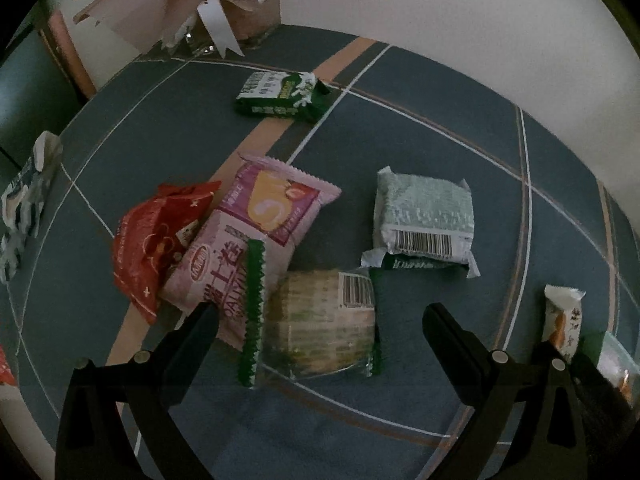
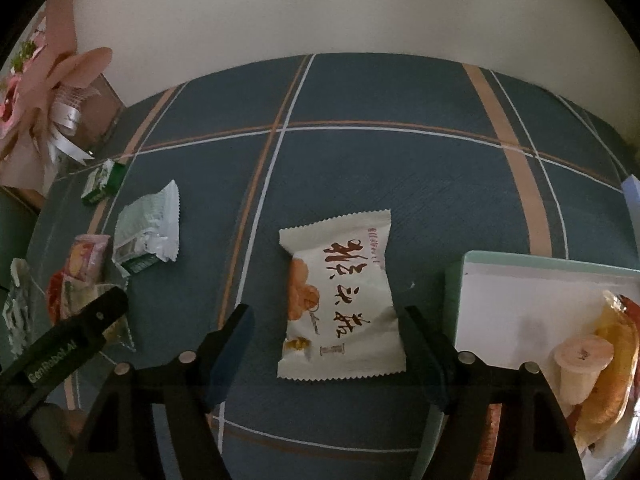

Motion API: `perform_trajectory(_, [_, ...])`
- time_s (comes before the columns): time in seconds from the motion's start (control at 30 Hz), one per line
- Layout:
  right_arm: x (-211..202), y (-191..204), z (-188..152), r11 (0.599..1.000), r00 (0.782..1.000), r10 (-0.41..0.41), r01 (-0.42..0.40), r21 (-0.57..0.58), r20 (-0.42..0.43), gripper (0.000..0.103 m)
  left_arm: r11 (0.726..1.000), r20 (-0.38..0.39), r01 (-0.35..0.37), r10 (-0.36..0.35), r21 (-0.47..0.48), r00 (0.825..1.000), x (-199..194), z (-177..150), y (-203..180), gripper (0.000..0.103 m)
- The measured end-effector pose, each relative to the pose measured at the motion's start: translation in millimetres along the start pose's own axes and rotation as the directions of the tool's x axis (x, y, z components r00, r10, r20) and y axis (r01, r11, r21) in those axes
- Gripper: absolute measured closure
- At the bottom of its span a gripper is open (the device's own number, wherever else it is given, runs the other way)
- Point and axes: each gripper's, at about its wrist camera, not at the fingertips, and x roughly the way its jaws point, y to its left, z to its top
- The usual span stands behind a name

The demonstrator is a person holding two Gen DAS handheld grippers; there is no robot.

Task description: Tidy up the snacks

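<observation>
In the left wrist view, my left gripper is open just above a clear green-edged cracker packet that lies between its fingers. Beside it lie a pink packet, a red packet, a pale green packet and a green carton. In the right wrist view, my right gripper is open around a white packet with red characters lying on the cloth. A white tray with a mint rim at the right holds an orange packet and a small cup.
A blue checked tablecloth covers the table against a white wall. A pink paper bouquet with white ribbon stands at the far left corner. A patterned packet lies near the left edge. The left gripper shows in the right wrist view.
</observation>
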Motion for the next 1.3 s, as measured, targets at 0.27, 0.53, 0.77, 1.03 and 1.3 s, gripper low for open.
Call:
perform_trajectory(0.27, [6.7,-0.4,-1.1,1.000,1.000,-0.030,0.030,0.000,0.003,0.026,0.999,0.025,-0.034,0.034,0.019,0.999,-0.1,-2.3,-7.1,0.003])
perform_trajectory(0.53, [9.2,-0.1,-4.3,1.000,1.000,-0.028,0.028,-0.004,-0.010,0.041,0.993,0.074,-0.075,0.068,0.089,0.995,-5.7,-7.1,-18.5,0.006])
perform_trajectory(0.77, [6.1,1.1,-3.2,1.000,1.000,-0.017,0.016,-0.024,-0.015,0.041,0.989,0.065,-0.087,0.080,0.116,0.995,-0.3,-9.0,-24.4,0.020])
perform_trajectory(1.03, [6.3,12.7,-7.0,0.998,1.000,-0.003,0.002,-0.056,-0.025,0.041,0.985,0.033,-0.035,0.030,0.167,0.999,-1.0,-14.8,-34.1,0.037])
perform_trajectory(1.3, [4.3,13.2,-3.7,0.998,0.999,0.000,-0.002,-0.065,-0.039,0.041,0.983,-0.031,0.068,-0.063,0.170,0.998,0.3,-15.4,-38.7,0.039])
